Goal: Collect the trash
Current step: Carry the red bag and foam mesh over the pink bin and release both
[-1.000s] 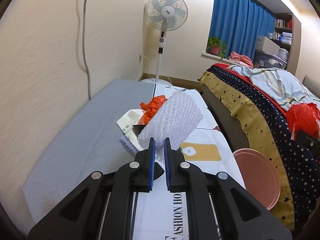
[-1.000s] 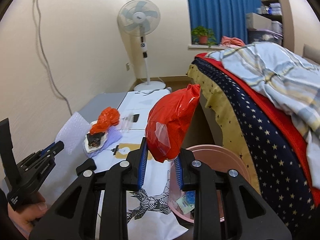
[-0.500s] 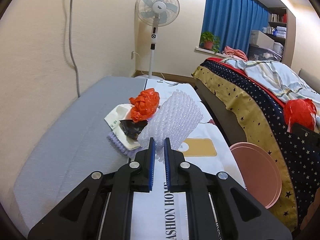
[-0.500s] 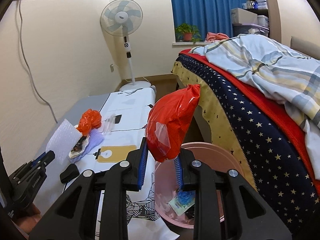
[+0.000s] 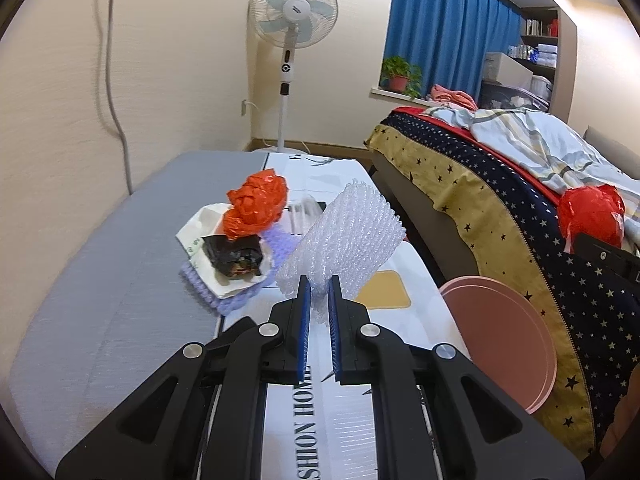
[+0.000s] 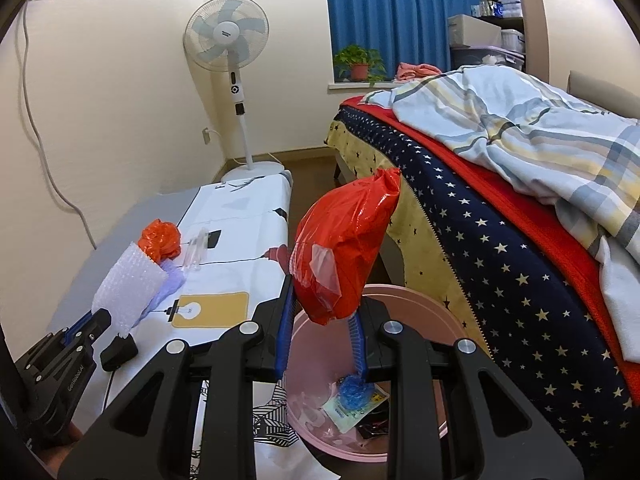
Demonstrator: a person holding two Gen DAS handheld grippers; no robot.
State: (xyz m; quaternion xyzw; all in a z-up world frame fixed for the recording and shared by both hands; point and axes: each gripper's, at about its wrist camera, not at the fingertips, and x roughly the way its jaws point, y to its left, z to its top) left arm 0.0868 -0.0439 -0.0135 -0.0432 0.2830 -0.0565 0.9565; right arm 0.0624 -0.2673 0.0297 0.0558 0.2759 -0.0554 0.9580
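My left gripper (image 5: 318, 288) is shut on a sheet of clear bubble wrap (image 5: 344, 240), lifted above the low table. Just beyond it lies a trash pile: a crumpled orange bag (image 5: 256, 204), a black wrapper (image 5: 236, 256), white paper (image 5: 196, 236) and a lilac pad (image 5: 236, 300). My right gripper (image 6: 324, 304) is shut on a red plastic bag (image 6: 344, 248), held over the open pink bin (image 6: 404, 300), which has scraps inside. The right wrist view also shows the left gripper (image 6: 88, 324) with the bubble wrap (image 6: 128, 280) at lower left.
The pink bin (image 5: 500, 340) stands on the floor between the table (image 5: 100, 280) and the bed (image 6: 500, 240). A standing fan (image 5: 292, 32) is in the far corner. A small black object (image 6: 118, 350) and a clear tube (image 6: 196, 248) lie on the printed tablecloth.
Both grippers have drifted forward and slightly down. The right gripper has carried the red bag further over the pink bin. Both grips are unchanged.
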